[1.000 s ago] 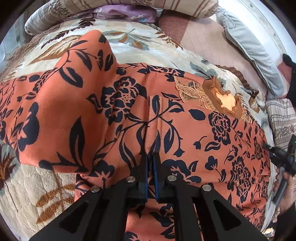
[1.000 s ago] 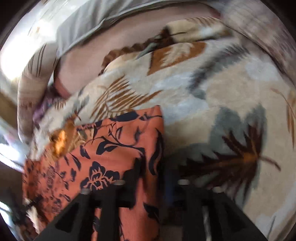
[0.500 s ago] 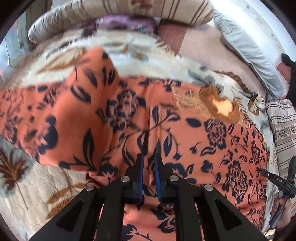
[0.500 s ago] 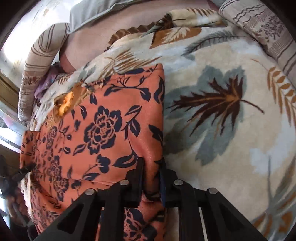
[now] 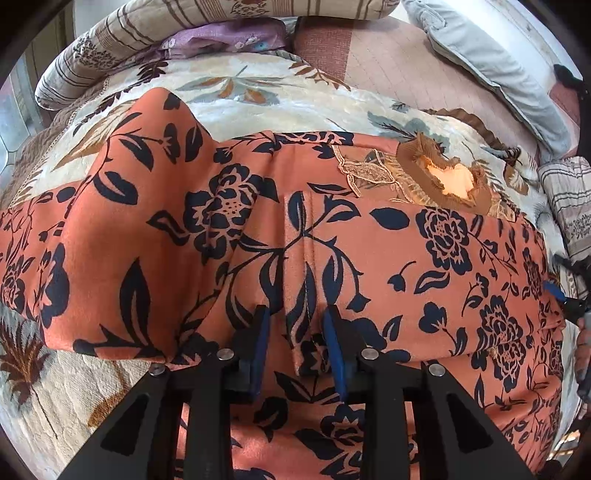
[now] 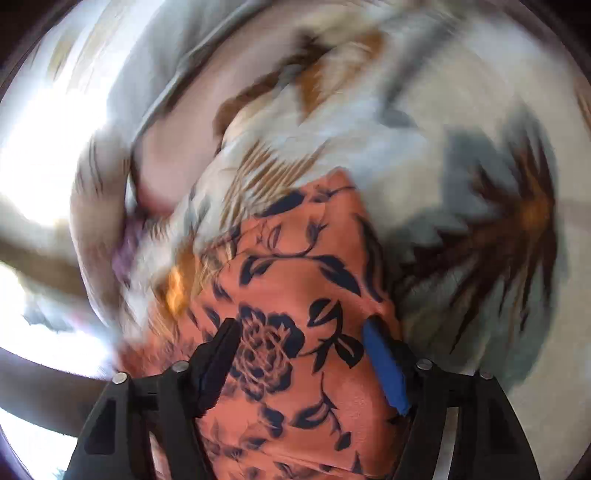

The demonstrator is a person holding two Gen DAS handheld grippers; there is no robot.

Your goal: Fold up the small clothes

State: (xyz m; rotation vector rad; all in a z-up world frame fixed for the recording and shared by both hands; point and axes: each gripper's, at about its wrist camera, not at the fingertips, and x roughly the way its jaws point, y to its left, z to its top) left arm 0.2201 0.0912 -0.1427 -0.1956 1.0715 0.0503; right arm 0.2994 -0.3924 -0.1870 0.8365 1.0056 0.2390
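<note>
So the orange floral garment (image 5: 369, 236) is lying spread across the bed, on top of the cream leaf-print blanket (image 5: 258, 96), and it's looking like one fold is already in: the near edge is sitting doubled over a lower layer, with a seam running up the middle. The left gripper (image 5: 297, 332) is hovering right at that seam with its jaws parted and a ridge of cloth sitting between them, not pinched as far as I can tell, so I'm reading it as released. The right gripper (image 6: 306, 354) is over the garment's right end near the corner, jaws spread wide with the fabric just lying flat under them, also holding nothing; that view is smeared with motion blur so details are fuzzy. Judging by all this, the piece is still long left to right, with its left end bunching up in a peak, so at least another fold is probably left. Striped pillows (image 5: 184, 22) and a grey pillow (image 5: 498, 62) are sitting along the far side.
</note>
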